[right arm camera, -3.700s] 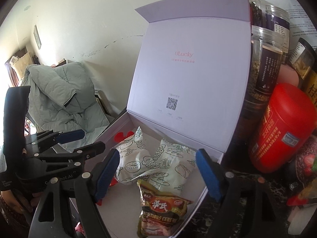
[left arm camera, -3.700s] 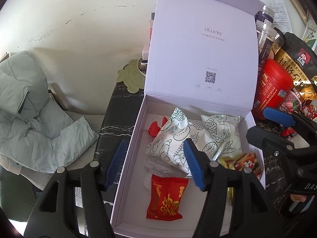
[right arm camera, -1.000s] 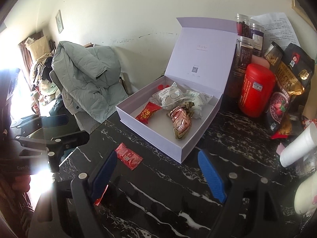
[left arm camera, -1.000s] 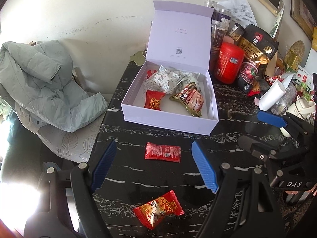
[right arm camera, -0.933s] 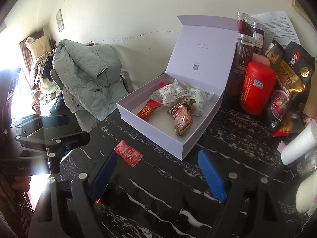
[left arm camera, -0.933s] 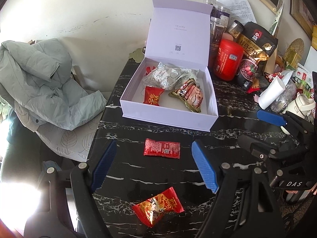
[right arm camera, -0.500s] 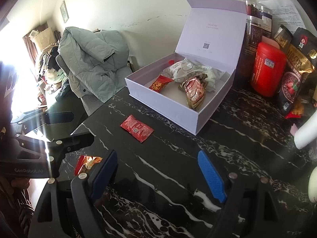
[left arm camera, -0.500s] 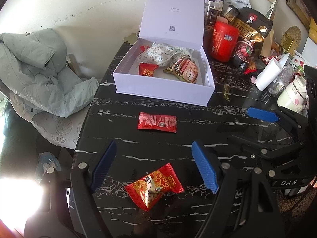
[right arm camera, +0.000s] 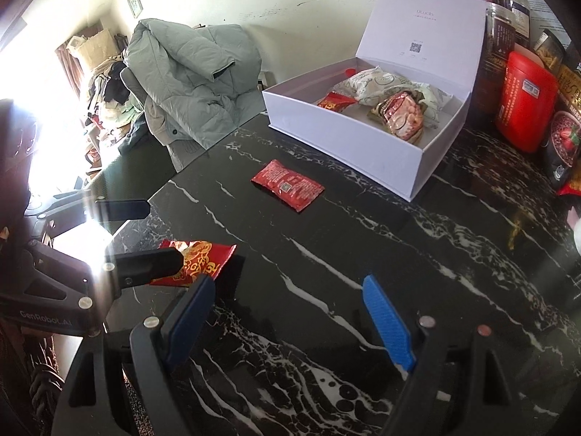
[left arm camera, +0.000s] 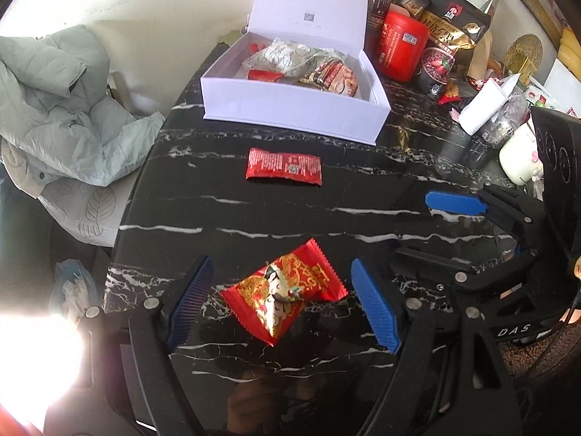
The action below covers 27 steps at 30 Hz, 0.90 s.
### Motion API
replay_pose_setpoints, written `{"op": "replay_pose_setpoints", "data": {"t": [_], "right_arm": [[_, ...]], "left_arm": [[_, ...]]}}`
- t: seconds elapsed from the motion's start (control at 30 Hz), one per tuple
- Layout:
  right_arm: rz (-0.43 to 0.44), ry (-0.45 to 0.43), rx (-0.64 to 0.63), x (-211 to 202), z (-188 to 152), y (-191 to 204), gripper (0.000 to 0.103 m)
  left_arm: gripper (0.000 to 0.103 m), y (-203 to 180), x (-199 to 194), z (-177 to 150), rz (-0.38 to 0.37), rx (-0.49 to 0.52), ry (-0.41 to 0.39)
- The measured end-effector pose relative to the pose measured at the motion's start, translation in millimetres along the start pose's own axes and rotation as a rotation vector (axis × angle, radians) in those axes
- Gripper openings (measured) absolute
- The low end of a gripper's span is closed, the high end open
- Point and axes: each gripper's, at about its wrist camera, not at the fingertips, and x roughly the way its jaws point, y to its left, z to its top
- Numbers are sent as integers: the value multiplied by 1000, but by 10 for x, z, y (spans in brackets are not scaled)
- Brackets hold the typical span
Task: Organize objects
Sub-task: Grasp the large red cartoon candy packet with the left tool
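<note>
Left wrist view: we see the left gripper (left arm camera: 279, 298) with its jaws spread wide, empty, straddling a red-and-gold snack packet (left arm camera: 285, 296) that lies flat on the black marbled tabletop (left arm camera: 363, 196); the pads stand clear of the wrapper on both sides, which we read as alignment for a pinch across its short width. Farther off lies a flat red sachet (left arm camera: 284, 166), just in front of the open white box (left arm camera: 294, 109), whose raised lid leaves the interior reachable and which already holds several wrapped snacks. The right gripper (left arm camera: 432, 225) appears at the right edge, released and holding nothing. Right wrist view: the right gripper (right arm camera: 287, 323) hangs open over bare tabletop (right arm camera: 417, 239), with no object between its jaws, so we judge it idle or waiting its turn. The snack packet (right arm camera: 198, 259) sits at left, partly hidden by the left gripper (right arm camera: 138, 234); the red sachet (right arm camera: 287, 184) lies beyond, near the box (right arm camera: 348, 149).
</note>
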Motion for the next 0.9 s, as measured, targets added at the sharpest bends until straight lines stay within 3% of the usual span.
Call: {"op": "replay_pose_setpoints", "data": {"t": [0.37,0.67,0.9], "right_arm": [[-20,37,-15,174,-34,-4,85],[-74,19,25,220,-79,-144,85],[-60,17,14,318,-5,-155,85]], "left_arm": [[77,8,127,-71,-38,38,27],[77,-33,349,-94,-48,60,90],[77,7,475,-108,-14,78,106]]}}
